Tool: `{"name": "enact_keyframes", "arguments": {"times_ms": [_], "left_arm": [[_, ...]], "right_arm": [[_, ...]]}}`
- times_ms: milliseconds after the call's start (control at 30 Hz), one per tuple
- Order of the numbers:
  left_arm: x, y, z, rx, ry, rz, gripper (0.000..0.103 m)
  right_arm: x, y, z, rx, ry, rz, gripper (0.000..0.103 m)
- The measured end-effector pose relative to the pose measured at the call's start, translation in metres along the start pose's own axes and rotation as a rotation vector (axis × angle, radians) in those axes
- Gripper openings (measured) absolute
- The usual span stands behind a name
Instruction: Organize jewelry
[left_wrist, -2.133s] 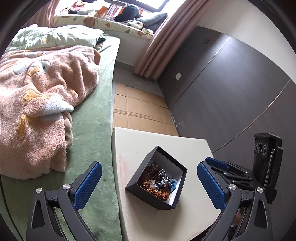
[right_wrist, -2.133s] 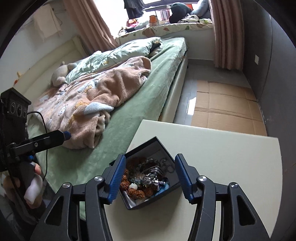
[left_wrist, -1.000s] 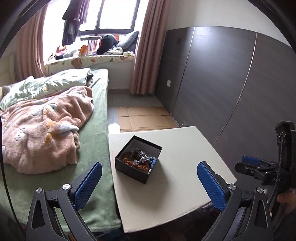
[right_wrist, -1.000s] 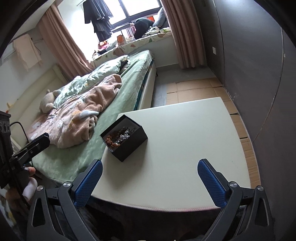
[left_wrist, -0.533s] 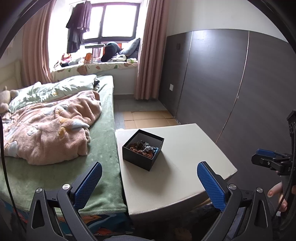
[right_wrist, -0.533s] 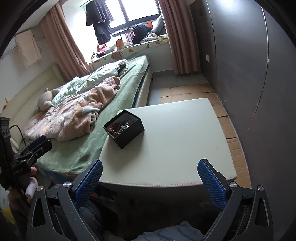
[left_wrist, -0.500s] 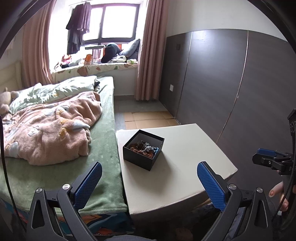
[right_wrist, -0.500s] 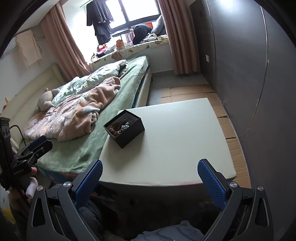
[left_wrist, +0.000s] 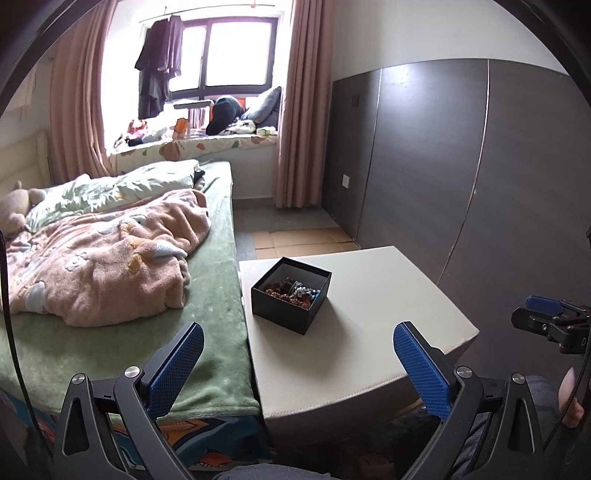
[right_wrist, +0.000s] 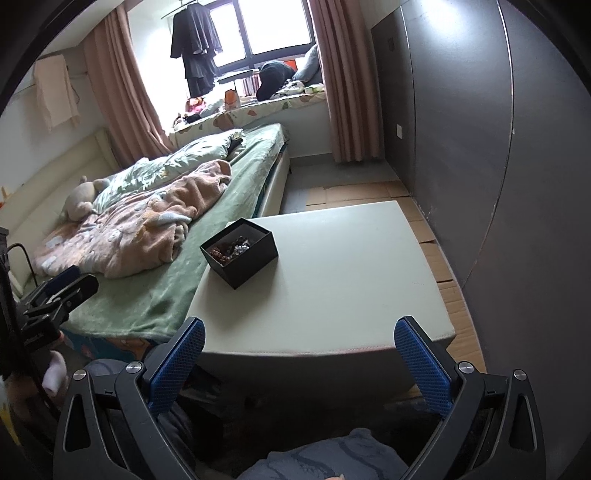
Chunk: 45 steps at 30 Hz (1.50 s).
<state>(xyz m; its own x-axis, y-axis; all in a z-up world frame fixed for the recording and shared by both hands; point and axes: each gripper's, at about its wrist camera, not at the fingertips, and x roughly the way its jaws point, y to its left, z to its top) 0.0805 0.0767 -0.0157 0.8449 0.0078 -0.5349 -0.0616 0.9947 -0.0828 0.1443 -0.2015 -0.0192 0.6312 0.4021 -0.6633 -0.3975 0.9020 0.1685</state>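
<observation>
An open black box (left_wrist: 291, 294) full of tangled jewelry (left_wrist: 295, 289) stands on a cream-topped table (left_wrist: 362, 317), near its left side by the bed. It also shows in the right wrist view (right_wrist: 239, 252). My left gripper (left_wrist: 297, 363) is open and empty, held back short of the table's near edge. My right gripper (right_wrist: 299, 360) is open and empty, also back from the table's near edge. Each gripper shows at the edge of the other's view: the right one (left_wrist: 546, 314) and the left one (right_wrist: 61, 288).
A bed (left_wrist: 218, 295) with a green cover and a pink blanket (left_wrist: 103, 258) runs along the table's left side. A dark panelled wall (left_wrist: 461, 184) stands to the right. Cardboard sheets (right_wrist: 439, 266) lie on the floor behind the table.
Both grippers have pulled far back and up from the box. The right gripper's jaws, narrower around the box earlier, now stand wide open. Little has moved in the last half second.
</observation>
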Motion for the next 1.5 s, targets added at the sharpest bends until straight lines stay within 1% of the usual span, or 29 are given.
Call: {"name": "enact_keyframes", "arguments": {"times_ms": [100, 233, 367, 533, 733, 1267, 1500], "left_arm": [[-0.001, 0.000, -0.001, -0.011, -0.010, 0.003, 0.102], [0.000, 0.005, -0.001, -0.048, -0.018, 0.009, 0.102], [0.006, 0.007, -0.001, -0.070, 0.005, 0.010, 0.102], [0.006, 0.001, -0.002, -0.045, 0.003, 0.029, 0.102], [0.005, -0.008, -0.003, -0.003, -0.004, 0.048, 0.102], [0.007, -0.009, -0.004, 0.002, 0.007, 0.052, 0.102], [0.005, -0.005, -0.005, -0.012, 0.004, 0.051, 0.102]], "right_arm": [[-0.001, -0.003, -0.001, 0.012, -0.015, -0.012, 0.103], [0.003, -0.008, -0.002, 0.038, -0.007, -0.026, 0.103], [0.001, -0.007, -0.003, 0.034, -0.017, -0.039, 0.103], [0.000, -0.002, -0.004, 0.010, -0.015, -0.056, 0.103], [-0.001, -0.007, -0.004, 0.035, -0.020, -0.055, 0.103], [-0.001, -0.015, -0.004, 0.053, -0.014, -0.052, 0.103], [-0.001, -0.016, -0.005, 0.056, -0.012, -0.052, 0.103]]}}
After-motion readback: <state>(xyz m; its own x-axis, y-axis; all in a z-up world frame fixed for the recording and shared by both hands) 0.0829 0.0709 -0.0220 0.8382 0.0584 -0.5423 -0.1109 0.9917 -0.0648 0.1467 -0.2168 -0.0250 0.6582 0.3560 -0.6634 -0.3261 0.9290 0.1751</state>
